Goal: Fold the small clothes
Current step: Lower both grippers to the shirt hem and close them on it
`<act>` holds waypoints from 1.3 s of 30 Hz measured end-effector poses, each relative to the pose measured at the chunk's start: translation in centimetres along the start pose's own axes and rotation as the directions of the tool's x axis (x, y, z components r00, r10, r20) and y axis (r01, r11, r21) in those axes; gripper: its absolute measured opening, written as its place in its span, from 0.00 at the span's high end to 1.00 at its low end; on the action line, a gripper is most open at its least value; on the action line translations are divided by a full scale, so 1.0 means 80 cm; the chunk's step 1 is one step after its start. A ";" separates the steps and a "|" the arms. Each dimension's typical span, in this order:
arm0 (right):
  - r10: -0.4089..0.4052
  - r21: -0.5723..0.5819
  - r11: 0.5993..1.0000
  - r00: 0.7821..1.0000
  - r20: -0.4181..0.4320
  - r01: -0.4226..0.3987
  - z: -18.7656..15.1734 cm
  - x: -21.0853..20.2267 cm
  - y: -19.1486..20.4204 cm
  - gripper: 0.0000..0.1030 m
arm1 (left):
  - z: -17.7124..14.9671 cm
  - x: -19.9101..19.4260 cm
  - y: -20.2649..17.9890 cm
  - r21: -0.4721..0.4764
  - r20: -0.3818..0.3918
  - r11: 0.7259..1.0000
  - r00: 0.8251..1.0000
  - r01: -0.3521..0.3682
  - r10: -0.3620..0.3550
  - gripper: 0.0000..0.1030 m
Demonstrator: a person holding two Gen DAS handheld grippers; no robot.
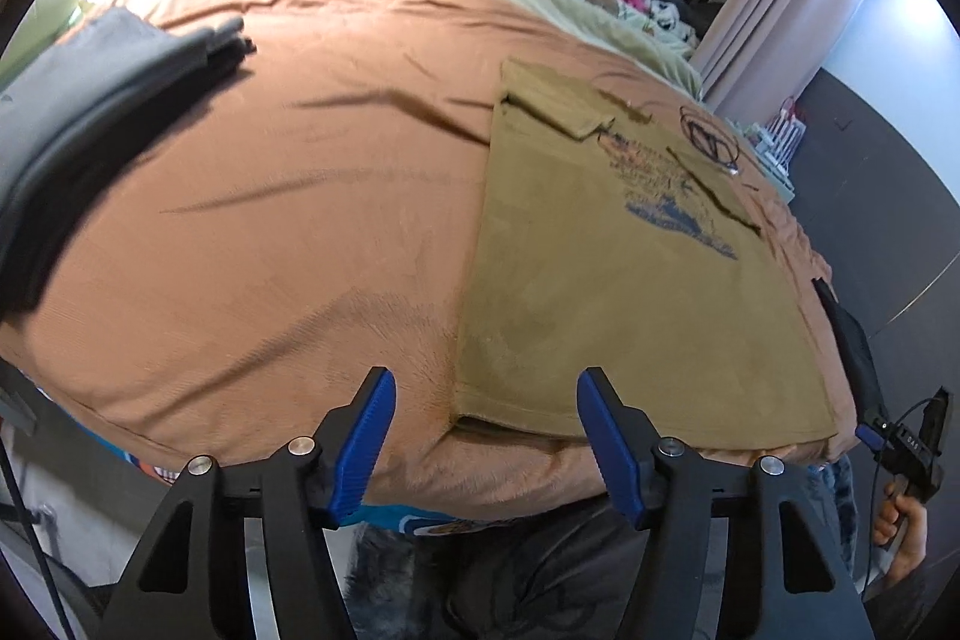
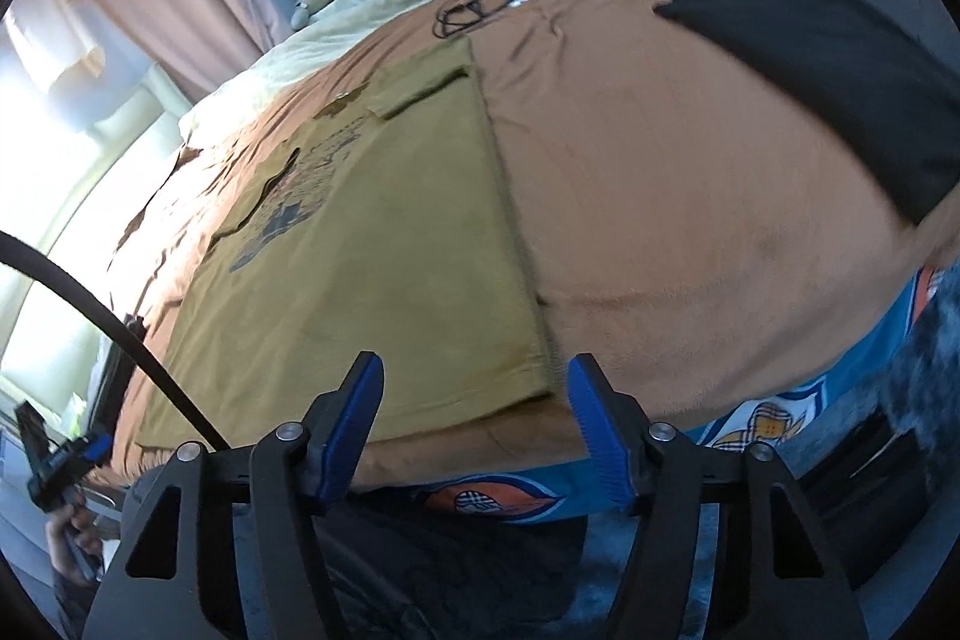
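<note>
Shirt: olive tee (image 1: 600, 268) lies flat on the bed's brown cover (image 1: 270, 196), hem at the near edge.
Left tool (image 1: 486, 436): jaws apart, nothing between them, at the near-left hem corner.
Right tool (image 2: 474, 424): jaws apart, empty, at the near-right corner.
Next: I'd pinch both corners evenly, both layers.

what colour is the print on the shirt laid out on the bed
Mostly dark blue on the olive-tan shirt, print; clearest in the left wrist view.

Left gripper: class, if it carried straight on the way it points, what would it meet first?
Most likely the near left corner of the olive T-shirt on the brown bedspread; the open left gripper frames that corner, though depth is uncertain.
</note>
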State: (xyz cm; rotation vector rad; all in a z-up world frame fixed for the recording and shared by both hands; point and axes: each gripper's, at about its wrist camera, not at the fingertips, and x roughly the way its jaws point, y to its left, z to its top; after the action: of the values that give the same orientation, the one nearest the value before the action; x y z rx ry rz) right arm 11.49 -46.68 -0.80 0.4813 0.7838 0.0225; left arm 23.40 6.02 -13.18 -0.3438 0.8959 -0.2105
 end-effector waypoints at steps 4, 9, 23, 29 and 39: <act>0.036 0.056 0.998 0.999 -0.015 -0.035 0.004 0.019 -0.022 0.48 | -0.002 0.032 0.004 -0.025 -0.050 1.000 0.999 -0.006 0.004 0.44; 0.110 0.127 0.986 0.994 -0.030 -0.105 0.000 0.036 -0.050 0.53 | -0.005 0.060 0.007 -0.053 -0.100 0.999 0.995 -0.008 0.003 0.44; 0.290 0.207 0.938 0.957 -0.022 -0.280 -0.011 0.071 -0.084 0.78 | -0.010 0.063 0.015 -0.141 -0.099 0.990 0.995 0.018 -0.032 0.46; 0.261 0.221 0.941 0.965 0.011 -0.257 -0.010 0.065 -0.098 0.99 | -0.015 0.061 0.019 -0.185 -0.087 0.983 0.996 0.005 -0.021 0.67; 0.228 0.231 0.943 0.971 0.073 -0.239 -0.019 0.030 -0.077 1.00 | -0.017 0.046 0.023 -0.225 -0.025 0.974 1.000 -0.004 -0.001 0.95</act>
State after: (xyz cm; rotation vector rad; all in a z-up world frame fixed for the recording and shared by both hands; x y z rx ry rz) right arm 11.20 -51.09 -5.99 0.7997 0.6842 0.1392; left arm 24.61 6.28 -17.29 -0.5521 0.9469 -0.1118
